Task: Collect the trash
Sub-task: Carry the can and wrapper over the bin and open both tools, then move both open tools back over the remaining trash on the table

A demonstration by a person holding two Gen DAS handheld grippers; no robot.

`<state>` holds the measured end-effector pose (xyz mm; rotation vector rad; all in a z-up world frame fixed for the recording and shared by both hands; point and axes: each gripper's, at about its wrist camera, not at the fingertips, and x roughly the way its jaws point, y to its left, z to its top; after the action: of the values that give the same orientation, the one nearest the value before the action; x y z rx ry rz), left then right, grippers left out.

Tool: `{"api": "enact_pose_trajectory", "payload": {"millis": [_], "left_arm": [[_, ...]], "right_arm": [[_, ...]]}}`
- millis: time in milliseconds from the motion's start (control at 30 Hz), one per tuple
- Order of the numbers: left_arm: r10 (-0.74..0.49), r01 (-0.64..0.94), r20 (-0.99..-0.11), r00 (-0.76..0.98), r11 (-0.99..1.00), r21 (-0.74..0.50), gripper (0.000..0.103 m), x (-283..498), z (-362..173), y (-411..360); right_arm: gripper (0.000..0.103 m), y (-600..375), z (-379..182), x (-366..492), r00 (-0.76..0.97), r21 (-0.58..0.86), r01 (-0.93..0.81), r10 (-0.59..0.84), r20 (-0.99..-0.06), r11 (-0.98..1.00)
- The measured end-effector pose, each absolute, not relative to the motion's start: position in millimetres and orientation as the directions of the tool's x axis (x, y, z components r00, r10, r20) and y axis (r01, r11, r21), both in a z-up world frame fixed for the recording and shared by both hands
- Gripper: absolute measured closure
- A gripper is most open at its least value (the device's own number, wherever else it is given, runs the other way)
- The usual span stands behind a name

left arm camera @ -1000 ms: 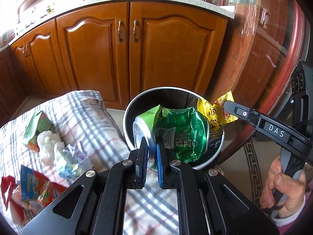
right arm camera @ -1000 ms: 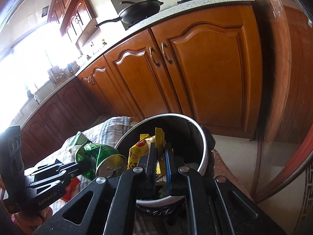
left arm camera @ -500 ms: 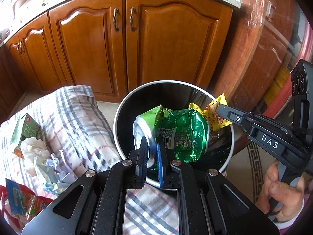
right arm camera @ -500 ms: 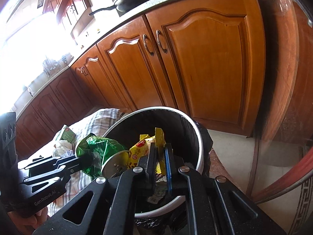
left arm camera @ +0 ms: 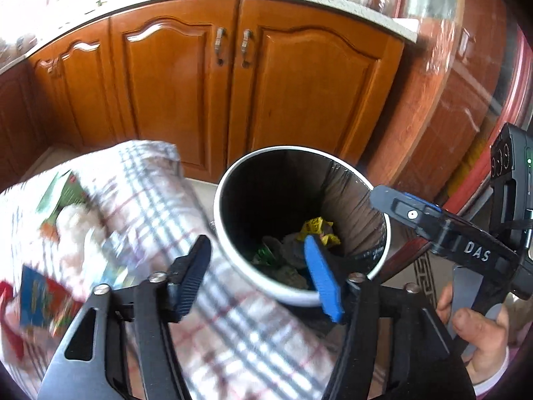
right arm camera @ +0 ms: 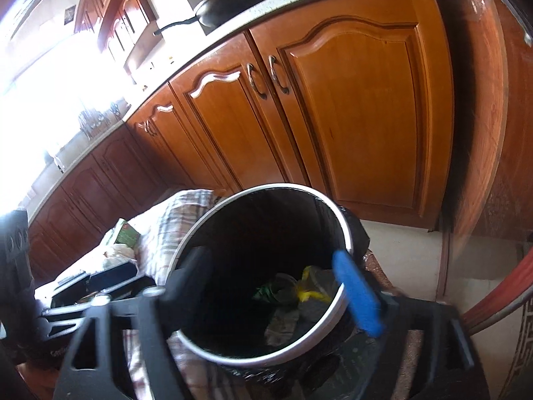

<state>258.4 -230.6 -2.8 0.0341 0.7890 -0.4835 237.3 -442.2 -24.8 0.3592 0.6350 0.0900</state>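
A round white-rimmed trash bin (left arm camera: 230, 180) with a black liner stands beside the checked tablecloth; it also shows in the right wrist view (right arm camera: 336, 213). A crushed green can (left arm camera: 265, 253) and a yellow wrapper (left arm camera: 316, 228) lie at its bottom, also seen in the right wrist view as the can (right arm camera: 266, 291) and the wrapper (right arm camera: 308, 291). My left gripper (left arm camera: 260, 273) is open and empty over the bin's near rim. My right gripper (right arm camera: 276, 286) is open and empty above the bin; it shows at the right of the left wrist view (left arm camera: 399, 205).
More trash lies on the checked cloth (left arm camera: 140, 200): a green carton (left arm camera: 58, 190), crumpled tissue (left arm camera: 76, 220) and a red and blue wrapper (left arm camera: 36, 296). Wooden kitchen cabinets (left arm camera: 233, 93) stand behind. A round wooden table edge (right arm camera: 493, 303) is at the right.
Both grippers have opened. The green can and the yellow wrapper have dropped from them to the bottom of the bin.
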Motion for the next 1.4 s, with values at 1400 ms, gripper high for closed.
{"api": "enact_pose_trajectory", "payload": {"millis": [1400], "left_arm": [[-0.162,0.002,-0.669,0.725,0.973,-0.232,0.036,151,-31,22]], "right_arm": [[0.027,-228,-44,187,0.665,0.359,-0.274,0.445,-0.6,0.892]]}}
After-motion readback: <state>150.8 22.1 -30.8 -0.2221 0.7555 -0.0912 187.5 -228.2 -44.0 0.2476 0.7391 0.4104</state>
